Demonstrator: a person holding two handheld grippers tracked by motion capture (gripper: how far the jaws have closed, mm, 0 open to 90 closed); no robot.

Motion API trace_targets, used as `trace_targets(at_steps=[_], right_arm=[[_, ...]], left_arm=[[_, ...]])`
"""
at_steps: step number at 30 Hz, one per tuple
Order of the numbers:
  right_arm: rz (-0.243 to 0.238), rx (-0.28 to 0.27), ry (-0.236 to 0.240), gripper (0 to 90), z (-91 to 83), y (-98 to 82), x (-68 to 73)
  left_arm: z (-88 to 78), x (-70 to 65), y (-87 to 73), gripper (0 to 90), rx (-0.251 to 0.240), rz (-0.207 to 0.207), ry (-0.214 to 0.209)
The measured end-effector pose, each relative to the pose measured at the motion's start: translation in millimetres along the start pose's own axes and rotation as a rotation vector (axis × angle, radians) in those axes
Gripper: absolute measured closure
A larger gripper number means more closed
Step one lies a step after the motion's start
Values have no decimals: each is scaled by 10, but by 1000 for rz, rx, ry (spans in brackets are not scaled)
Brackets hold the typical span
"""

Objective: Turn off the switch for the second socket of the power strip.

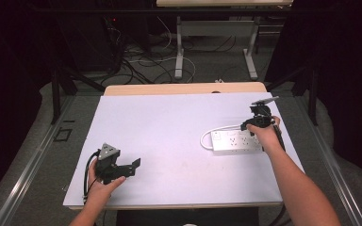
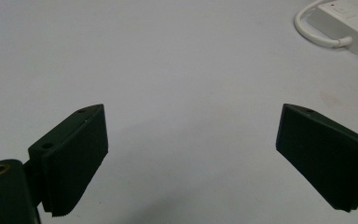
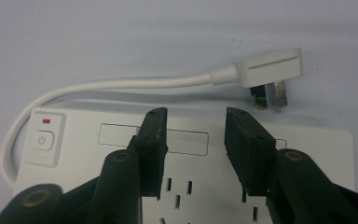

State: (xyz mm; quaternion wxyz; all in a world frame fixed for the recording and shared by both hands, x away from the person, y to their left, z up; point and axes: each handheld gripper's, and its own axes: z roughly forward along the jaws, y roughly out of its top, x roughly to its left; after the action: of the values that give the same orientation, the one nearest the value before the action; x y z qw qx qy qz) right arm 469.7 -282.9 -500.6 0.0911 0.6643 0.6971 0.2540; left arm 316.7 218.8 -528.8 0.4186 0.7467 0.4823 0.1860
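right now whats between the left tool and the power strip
Nothing: bare white table lies between the left tool and the power strip, as the high view and the left gripper view show.

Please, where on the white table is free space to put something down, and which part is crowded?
Free: the wide middle of the white table, between the left gripper and the power strip, and the far-left stretch up to the wooden edge. Crowded: the right side, with the strip, its cord, plug and the right gripper.

In the high view the right hand (image 1: 264, 134) hides the strip's (image 1: 231, 142) 3 o'clock end; the left gripper view's 2 o'clock corner crops the strip.
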Motion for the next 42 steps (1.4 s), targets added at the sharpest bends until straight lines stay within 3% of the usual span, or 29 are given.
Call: trace_targets(at_steps=[15, 22, 27, 31, 37, 42], right_arm=[[-49, -48, 22, 388, -97, -31, 46], [-72, -79, 38, 356, -158, -65, 88], [-98, -104, 3, 307, -233, -96, 137], [-114, -135, 5, 254, -307, -123, 188], [-191, -188, -21, 159, -428, -154, 231], [-202, -228, -22, 145, -541, -196, 260]], left_arm=[[4, -2, 2, 90, 7, 1, -3], [5, -3, 2, 90, 7, 3, -3], [2, -3, 2, 89, 8, 0, -3], [-1, 1, 3, 90, 8, 9, -1], [-1, 1, 3, 90, 9, 10, 0], [1, -7, 2, 90, 7, 2, -4]])
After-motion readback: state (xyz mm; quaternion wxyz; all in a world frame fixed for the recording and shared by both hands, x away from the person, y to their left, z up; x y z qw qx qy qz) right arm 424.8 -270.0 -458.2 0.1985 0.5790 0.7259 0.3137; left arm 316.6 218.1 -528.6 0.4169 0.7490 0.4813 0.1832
